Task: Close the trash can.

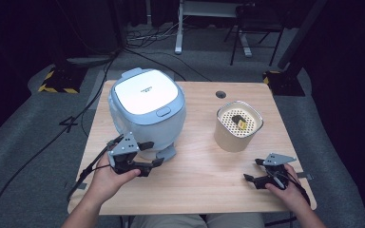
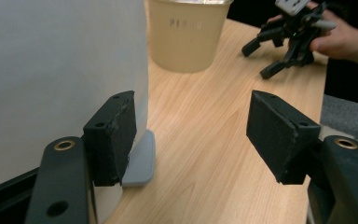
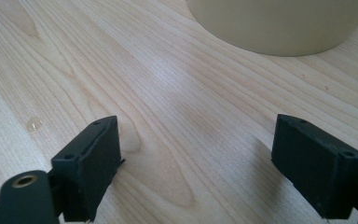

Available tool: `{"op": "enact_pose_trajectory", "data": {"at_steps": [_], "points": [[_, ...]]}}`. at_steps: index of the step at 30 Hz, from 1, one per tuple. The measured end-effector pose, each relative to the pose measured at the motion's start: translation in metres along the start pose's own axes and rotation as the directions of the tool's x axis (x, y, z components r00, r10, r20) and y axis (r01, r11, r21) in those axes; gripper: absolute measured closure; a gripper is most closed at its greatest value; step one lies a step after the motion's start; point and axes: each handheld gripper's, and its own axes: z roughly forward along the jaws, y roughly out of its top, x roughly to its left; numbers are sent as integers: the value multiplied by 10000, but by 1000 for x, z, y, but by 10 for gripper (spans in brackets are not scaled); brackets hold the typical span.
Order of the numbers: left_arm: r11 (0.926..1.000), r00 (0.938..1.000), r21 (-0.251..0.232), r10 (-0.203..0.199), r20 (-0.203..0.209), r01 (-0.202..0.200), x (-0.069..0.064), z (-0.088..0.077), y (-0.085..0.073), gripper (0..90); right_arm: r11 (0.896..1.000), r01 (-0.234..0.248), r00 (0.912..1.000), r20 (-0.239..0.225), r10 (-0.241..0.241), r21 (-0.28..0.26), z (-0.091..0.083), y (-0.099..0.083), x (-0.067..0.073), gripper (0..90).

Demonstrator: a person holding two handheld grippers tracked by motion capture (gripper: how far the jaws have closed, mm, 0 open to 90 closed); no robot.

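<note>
A pale blue appliance (image 1: 147,102) with a white lid stands on the left half of the wooden table (image 1: 199,166). My left gripper (image 1: 154,153) sits low at its front base, open. In the left gripper view the jaws (image 2: 191,126) stand wide over bare wood, one pad right beside the appliance's wall (image 2: 60,70) and its grey foot (image 2: 142,161). A beige round container (image 1: 238,126) with a perforated insert holds a small yellow-and-black item (image 1: 240,122). My right gripper (image 1: 252,169) rests open near the front right, its jaws (image 3: 196,154) empty and pointing at the container (image 3: 279,23).
The container (image 2: 186,37) and the right gripper (image 2: 257,60) in a hand appear farther off in the left gripper view. A small droplet (image 3: 34,123) lies on the wood. A cable hole (image 1: 221,94) is near the far edge. Cables, chair legs and stands sit on the floor beyond.
</note>
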Motion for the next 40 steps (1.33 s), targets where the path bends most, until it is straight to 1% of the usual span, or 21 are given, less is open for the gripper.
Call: {"op": "enact_pose_trajectory", "data": {"at_steps": [3, 4, 6, 10, 13, 16, 19, 20, 21, 23, 25, 27, 29, 30, 31, 36, 40], "points": [[9997, 9998, 232, 101, -163, -97, 1, 11, -12, 328, 10000, 4, 10000, 2, -4, 1, 0, 0, 0, 158], [9995, 9998, 302, 15, -178, -10, 1, 14, -17, 328, 10000, 3, 10000, 1, -3, 3, 0, 0, 0, 158], [9989, 9994, 351, -320, -144, 325, 3, 21, -26, 329, 10000, 3, 10000, 2, -3, 2, 0, 0, 0, 158], [9967, 9981, 633, -482, -382, 506, 6, 31, -41, 317, 10000, 4, 10000, 1, -4, 1, 0, 0, 0, 158], [9946, 9972, 792, -650, -362, 677, 8, 39, -52, 315, 10000, -1, 10000, 9, 1, -11, 0, 0, 0, 158], [9908, 9965, 1171, -623, -549, 684, 10, 46, -62, 309, 10000, 5, 10000, 1, -5, 1, 0, 0, 0, 158], [9859, 9953, 1451, -750, -619, 834, 13, 52, -71, 304, 10000, 4, 10000, 3, -4, 1, 0, 0, 0, 158], [9847, 9954, 1545, -715, -640, 806, 14, 53, -73, 306, 10000, 11, 10000, 11, -11, 14, 0, 0, 0, 158], [9819, 9947, 1664, -802, -648, 900, 14, 54, -75, 309, 10000, 6, 10000, 3, -6, 2, 0, 0, 0, 158], [9768, 9942, 1974, -678, -831, 831, 14, 57, -78, 304, 10000, 6, 10000, 18, -6, -1, 0, 0, 0, 157], [9719, 9944, 2225, -580, -884, 765, 14, 59, -81, 303, 10000, 28, 10000, 29, -28, 4, 0, 0, 0, 154], [9647, 9937, 2530, -490, -1008, 732, 14, 63, -83, 293, 10000, 35, 10000, 42, -35, 10, 0, 0, 0, 153], [9558, 9930, 2881, -265, -1150, 589, 14, 65, -86, 276, 10000, 31, 10000, 47, -31, 13, 0, 0, 0, 153], [9591, 9926, 2808, -1, -1217, 346, 14, 67, -87, 257, 10000, 28, 10000, 49, -28, 14, 0, 0, 1, 153], [9583, 9923, 2832, -18, -1239, 371, 14, 67, -87, 236, 10000, 26, 10000, 52, -26, 14, 0, 0, 1, 152], [9575, 9920, 2860, -12, -1261, 375, 15, 67, -87, 224, 10000, -1, 10000, 89, 1, 21, 0, 0, 1, 145], [9571, 9920, 2865, -57, -1264, 420, 15, 68, -87, 208, 9996, -258, 9990, 358, 254, 117, 1, 1, 1, 82]]}}
